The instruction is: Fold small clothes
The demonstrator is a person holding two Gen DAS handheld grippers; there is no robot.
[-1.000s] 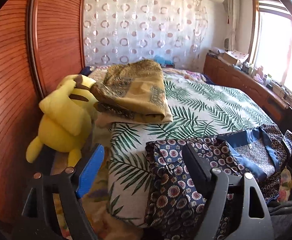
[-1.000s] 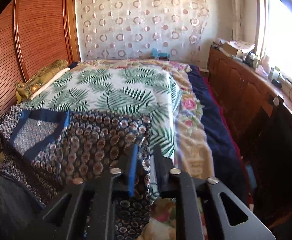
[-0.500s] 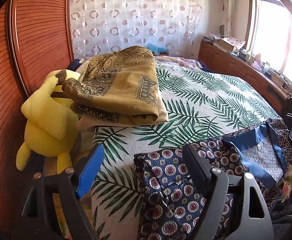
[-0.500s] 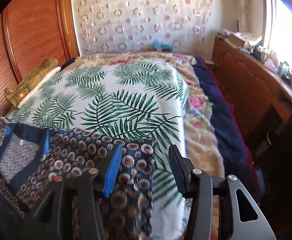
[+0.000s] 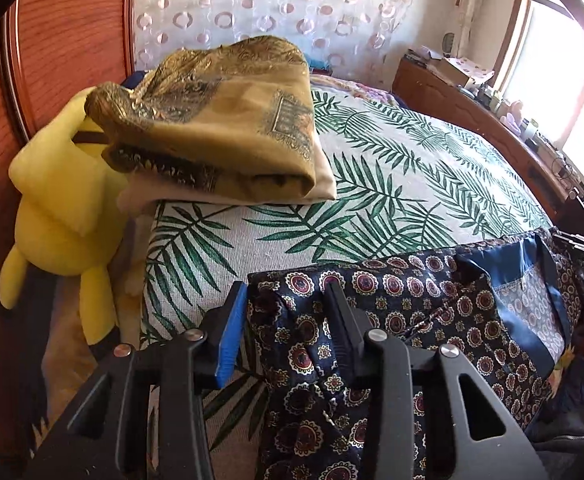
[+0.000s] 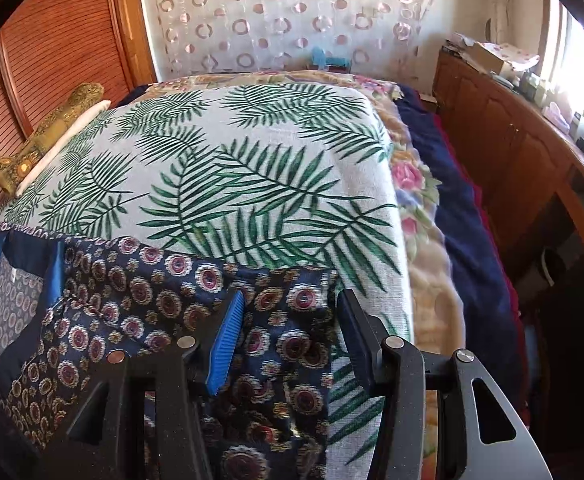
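Fingers of both the left gripper (image 5: 285,300) and right gripper (image 6: 287,310) spread, each straddling a corner of the garment (image 5: 404,300) on the bed (image 6: 251,160).

Two low, close wrist views along the bed (image 5: 412,184), sharing the navy garment (image 5: 412,300) (image 6: 139,292).

The bed (image 6: 468,216), under a palm-leaf cover (image 6: 251,168), carries the patterned navy garment (image 5: 412,300), a folded golden cloth (image 5: 231,120), and a yellow plush toy (image 5: 59,208) at its edge.
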